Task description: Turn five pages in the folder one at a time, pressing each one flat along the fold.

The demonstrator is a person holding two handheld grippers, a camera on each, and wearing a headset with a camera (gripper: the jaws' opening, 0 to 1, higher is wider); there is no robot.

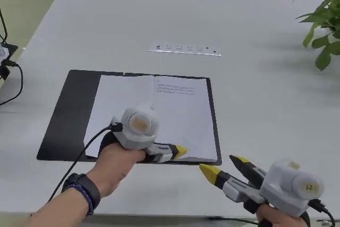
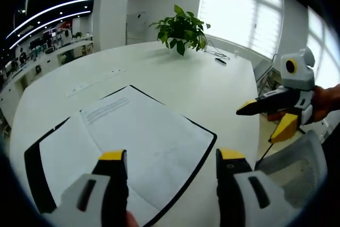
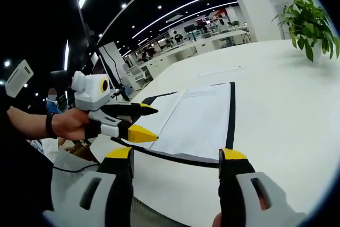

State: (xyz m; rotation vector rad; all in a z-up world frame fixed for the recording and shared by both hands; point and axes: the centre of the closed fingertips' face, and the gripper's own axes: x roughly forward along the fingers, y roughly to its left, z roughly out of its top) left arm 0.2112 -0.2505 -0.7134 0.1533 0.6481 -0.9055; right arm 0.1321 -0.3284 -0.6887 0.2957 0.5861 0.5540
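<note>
While the pale desk (image 1: 265, 78) stretches toward a potted plant (image 1: 324, 19), the black folder (image 1: 69, 115) lies open, white pages (image 1: 180, 115) inside; left tongs (image 2: 172, 155) and right tongs (image 3: 176, 153) both gape wide.

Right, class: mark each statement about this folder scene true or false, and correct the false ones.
1. The folder lies open on the table. True.
2. The right gripper is clamped on a page. False: its jaws are open, and it is over bare table just off the folder's near right corner.
3. The left gripper is at the folder's near edge with its jaws open. True.
4. A plant stands just left of the folder. False: the plant is at the far right of the table.
5. The right-hand page is blank. False: it has printed lines near its top.
</note>
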